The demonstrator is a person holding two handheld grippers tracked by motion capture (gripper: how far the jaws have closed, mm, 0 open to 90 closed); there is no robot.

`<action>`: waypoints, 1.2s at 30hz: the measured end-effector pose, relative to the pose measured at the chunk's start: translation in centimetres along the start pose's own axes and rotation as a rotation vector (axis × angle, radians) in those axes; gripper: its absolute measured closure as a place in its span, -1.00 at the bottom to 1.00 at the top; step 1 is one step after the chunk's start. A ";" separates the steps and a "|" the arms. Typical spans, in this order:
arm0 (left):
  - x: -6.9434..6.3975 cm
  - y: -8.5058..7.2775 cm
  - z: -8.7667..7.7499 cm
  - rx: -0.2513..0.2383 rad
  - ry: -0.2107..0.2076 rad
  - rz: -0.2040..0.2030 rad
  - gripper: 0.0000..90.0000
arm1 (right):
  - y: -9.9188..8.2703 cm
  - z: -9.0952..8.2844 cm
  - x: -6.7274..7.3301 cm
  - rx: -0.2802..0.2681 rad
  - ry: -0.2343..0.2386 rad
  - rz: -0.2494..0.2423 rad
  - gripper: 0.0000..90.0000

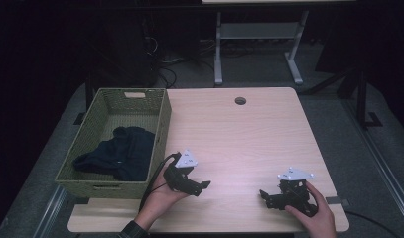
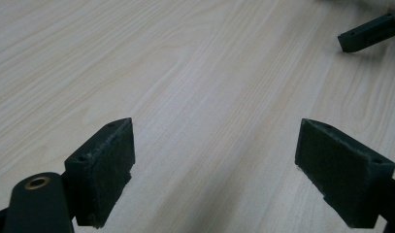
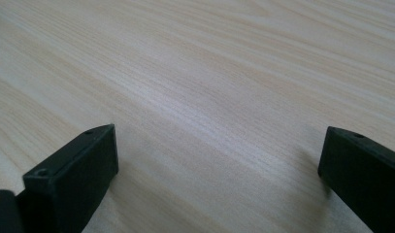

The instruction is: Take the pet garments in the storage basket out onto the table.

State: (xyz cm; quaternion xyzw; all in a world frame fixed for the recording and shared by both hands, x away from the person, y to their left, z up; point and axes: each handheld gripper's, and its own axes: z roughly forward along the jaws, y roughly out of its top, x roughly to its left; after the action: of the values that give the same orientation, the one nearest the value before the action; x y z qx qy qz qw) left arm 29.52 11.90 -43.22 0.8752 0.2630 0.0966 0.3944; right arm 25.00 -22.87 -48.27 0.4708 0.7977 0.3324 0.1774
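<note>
We see near end of dark cloth [image 1: 121,152] hidden behind front wall of basket [image 1: 104,189]; folds too dark to read. Both forearms cut off by bottom edge in high view. Left tongs [image 2: 214,170] and right tongs [image 3: 219,179] cut off at bottom edge in own views. Other tongs' jaw tip cropped at top right of left gripper view. Bench [image 1: 249,134] near edge partly covered by our hands.

room dim | floor [image 1: 259,74] grey | table [image 1: 249,129] light wood (grommet hole) | second desk's frame [image 1: 259,34] behind
</note>
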 end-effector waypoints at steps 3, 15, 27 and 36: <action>-0.1 0.1 -0.1 0.003 -0.004 0.001 -0.69 | 0.0 0.0 0.0 -0.001 0.001 -0.003 -0.99; 0.0 1.0 -1.1 0.003 -0.007 -0.003 -0.69 | 0.0 0.0 0.0 0.000 0.003 -0.003 -0.99; 0.1 2.0 -2.3 -0.001 0.002 -0.005 -0.69 | 0.0 0.0 0.0 0.000 0.004 -0.003 -0.99; 0.6 2.9 -3.1 -0.017 -0.009 -0.015 -0.69 | 0.0 0.0 0.0 -0.001 0.004 -0.002 -0.99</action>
State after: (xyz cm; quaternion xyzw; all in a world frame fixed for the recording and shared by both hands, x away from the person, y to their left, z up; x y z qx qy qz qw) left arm 29.95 12.62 -39.05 0.8702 0.2668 0.0921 0.4038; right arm 24.95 -22.85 -48.28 0.4693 0.7984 0.3334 0.1762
